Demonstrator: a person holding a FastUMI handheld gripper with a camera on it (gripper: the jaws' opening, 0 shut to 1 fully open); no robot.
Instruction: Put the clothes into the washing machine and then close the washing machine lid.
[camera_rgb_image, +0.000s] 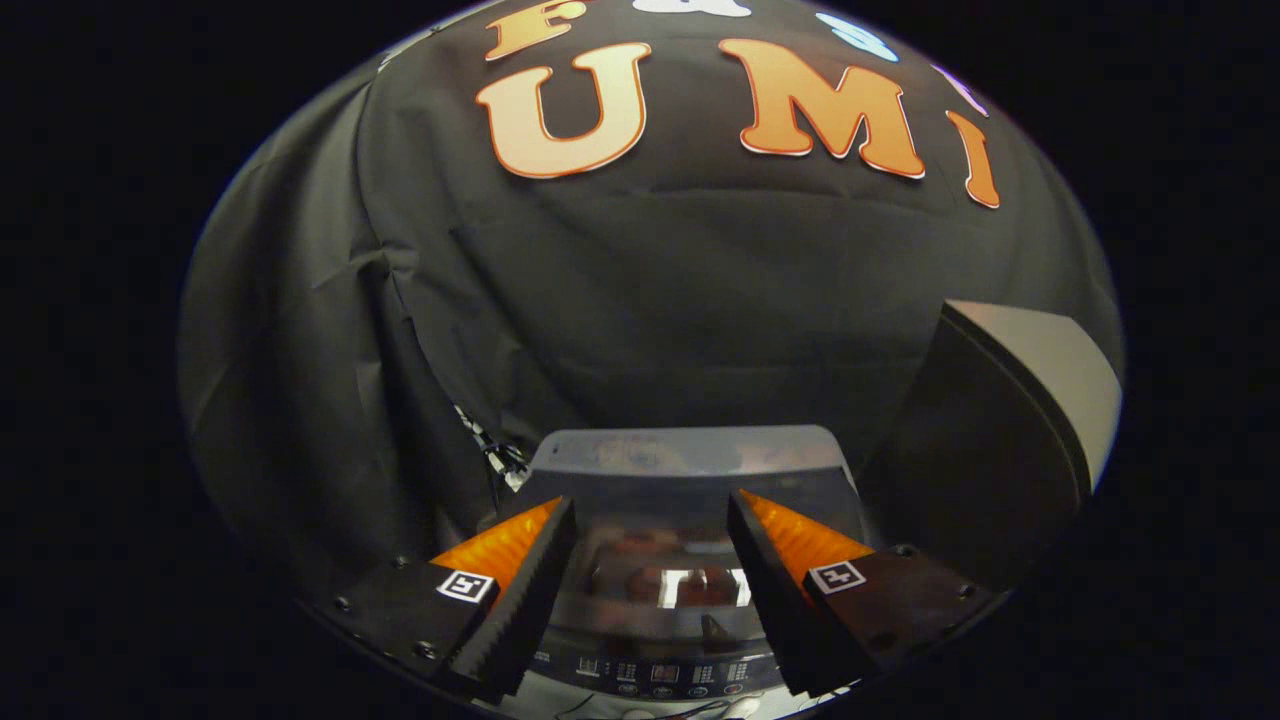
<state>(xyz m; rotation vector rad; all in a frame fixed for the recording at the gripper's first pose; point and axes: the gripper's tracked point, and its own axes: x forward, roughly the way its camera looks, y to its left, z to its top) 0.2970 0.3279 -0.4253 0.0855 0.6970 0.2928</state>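
The washing machine (690, 450) stands below and just ahead of my fingers, seen from above. Its glossy dark lid (650, 580) lies flat over the tub and mirrors some lights. The control panel (660, 675) with small buttons runs along the near edge, under the fingers. My gripper (650, 500) hovers above the lid, open, with a wide gap and nothing held between the fingers. Both fingers point toward the grey rear part of the machine.
A tall dark box with a pale top face (1010, 420) stands close to the machine's right side. Cables (495, 455) hang behind the machine's left rear corner. The black cloth wall (620, 300) closes the space behind and to the left.
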